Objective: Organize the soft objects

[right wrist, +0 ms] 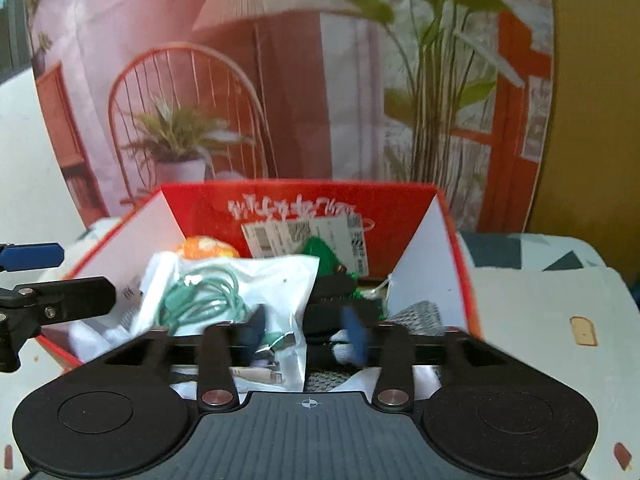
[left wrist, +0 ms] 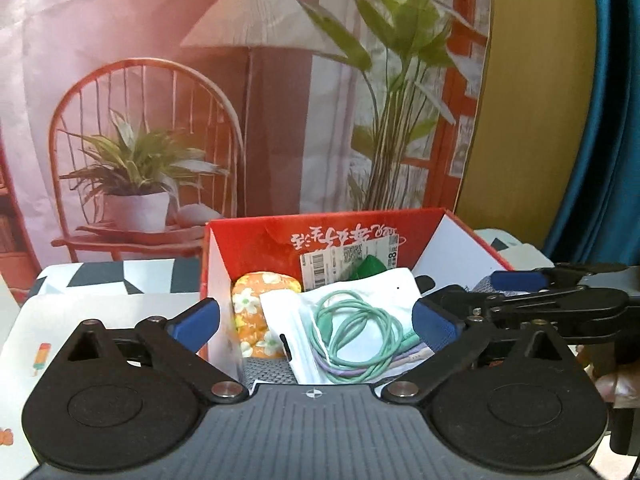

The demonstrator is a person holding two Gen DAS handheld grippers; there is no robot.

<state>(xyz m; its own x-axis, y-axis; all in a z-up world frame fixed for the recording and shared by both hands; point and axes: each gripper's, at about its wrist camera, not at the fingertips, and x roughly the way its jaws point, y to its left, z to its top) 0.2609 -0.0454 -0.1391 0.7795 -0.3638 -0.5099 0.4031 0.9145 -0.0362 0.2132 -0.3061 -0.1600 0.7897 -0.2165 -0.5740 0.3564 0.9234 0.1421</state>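
A red cardboard box (left wrist: pixel 256 248) (right wrist: pixel 400 208) stands open in front of both grippers. On top of its contents lies a clear plastic bag with a coiled green cable (left wrist: pixel 352 328) (right wrist: pixel 208 296). An orange flowered soft piece (left wrist: pixel 252 320) (right wrist: pixel 204 248), a green item (left wrist: pixel 372 266) (right wrist: pixel 320 252) and grey knit fabric (left wrist: pixel 264 370) (right wrist: pixel 420 312) lie around it. My left gripper (left wrist: pixel 316 320) is wide open over the bag, its pads clear of it. My right gripper (right wrist: pixel 306 332) is blurred, its jaws apart at the bag's near corner, above a black item (right wrist: pixel 332 292).
The box sits on a white mat (left wrist: pixel 100 320) (right wrist: pixel 540 320) over a black-and-white patterned cloth (left wrist: pixel 120 276). A printed backdrop (left wrist: pixel 160 80) of a chair, a lamp and plants stands close behind. A blue curtain (left wrist: pixel 608 120) hangs at the right. The other gripper's fingers (left wrist: pixel 518 280) (right wrist: pixel 32 256) reach in from the side.
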